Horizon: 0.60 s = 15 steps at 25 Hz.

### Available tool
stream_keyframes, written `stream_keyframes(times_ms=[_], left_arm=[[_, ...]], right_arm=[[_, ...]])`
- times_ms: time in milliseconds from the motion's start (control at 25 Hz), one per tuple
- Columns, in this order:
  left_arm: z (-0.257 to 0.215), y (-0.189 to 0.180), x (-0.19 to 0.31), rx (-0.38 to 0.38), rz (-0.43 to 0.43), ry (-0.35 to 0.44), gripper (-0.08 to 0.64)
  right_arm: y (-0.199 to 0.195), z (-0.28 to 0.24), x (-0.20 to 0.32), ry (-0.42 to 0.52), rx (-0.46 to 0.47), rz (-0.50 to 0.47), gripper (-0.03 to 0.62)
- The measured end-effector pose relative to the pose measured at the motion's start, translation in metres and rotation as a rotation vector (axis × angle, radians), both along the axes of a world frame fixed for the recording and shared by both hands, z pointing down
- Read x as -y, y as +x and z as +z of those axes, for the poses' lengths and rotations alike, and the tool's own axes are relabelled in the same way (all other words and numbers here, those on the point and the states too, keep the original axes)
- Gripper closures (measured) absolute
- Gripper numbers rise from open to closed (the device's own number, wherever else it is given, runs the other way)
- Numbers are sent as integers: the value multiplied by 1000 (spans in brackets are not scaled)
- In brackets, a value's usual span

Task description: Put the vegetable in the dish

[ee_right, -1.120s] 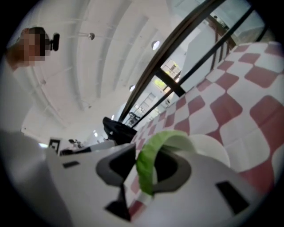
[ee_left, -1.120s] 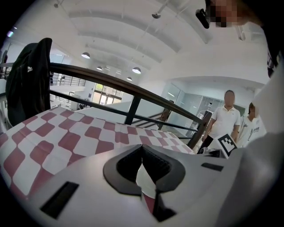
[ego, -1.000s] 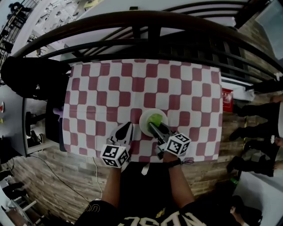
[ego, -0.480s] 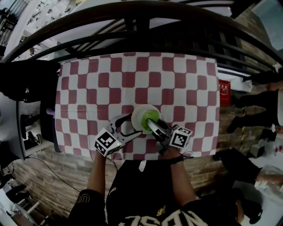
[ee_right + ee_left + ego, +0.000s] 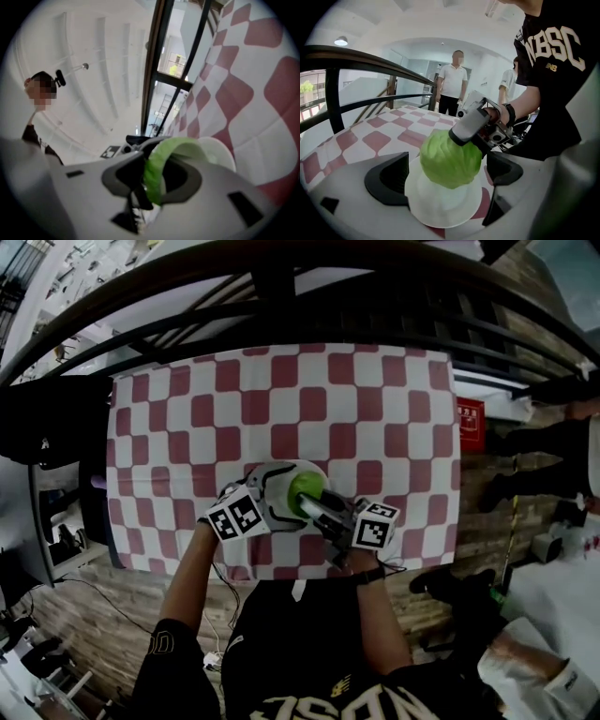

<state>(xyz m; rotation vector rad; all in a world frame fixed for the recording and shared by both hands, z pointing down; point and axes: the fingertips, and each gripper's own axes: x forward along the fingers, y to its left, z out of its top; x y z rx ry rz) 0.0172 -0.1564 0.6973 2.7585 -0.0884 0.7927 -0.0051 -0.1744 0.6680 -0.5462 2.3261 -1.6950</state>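
- A cloth [image 5: 281, 399] of red and white squares covers the whole table top and lies flat on it.
- A dark curved railing [image 5: 281, 292] passes the table at 12 o'clock. The floor [image 5: 131, 587] at 6 and 9 o'clock is made of wooden planks.
- At 3 o'clock of the table there is a small red box [image 5: 469, 423]; its print is too small to read.
- The left gripper view shows a bright white room beyond the table, with two standing persons [image 5: 452, 82] at 12 o'clock. The second one is partly cut off by the wearer's arm.
- The dish [image 5: 305, 469], white and round, stands near the 6 o'clock edge of the cloth.
- The vegetable [image 5: 450, 159], a green leafy head, is over the middle of the dish [image 5: 440, 211] with its low end down in it. Whether it rests on the bottom I cannot tell.
- The right gripper [image 5: 309, 501] comes in from 4 o'clock, and its jaws are closed on the vegetable [image 5: 154, 168], with a green leaf squeezed between them.
- The left gripper [image 5: 289, 498] comes in from 8 o'clock. Its jaws have just been opening and now stand very wide, one on each side of the dish; the pads do not press on it.
- In the head view both grippers cover most of the dish and of the vegetable [image 5: 302, 484].
- In the right gripper view the gripper's own grey body hides the lower half, and only a part of the dish rim [image 5: 220, 152] shows at 2 o'clock.
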Motion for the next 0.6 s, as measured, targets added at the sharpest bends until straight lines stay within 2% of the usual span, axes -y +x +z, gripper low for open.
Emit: stream_keyframes(times_ms=[200,440,600], left_arm=[[11,6,-2,33,95,-16,41],[18,9,-8,43,114,-81,78],[19,2,-13,111,115,-137,84]], right_arm=[[-2,-1,0,0,-4,-11,468],[1,1,0,-17,6,7,466],[-3,2,-3,-49,15,-13,466]])
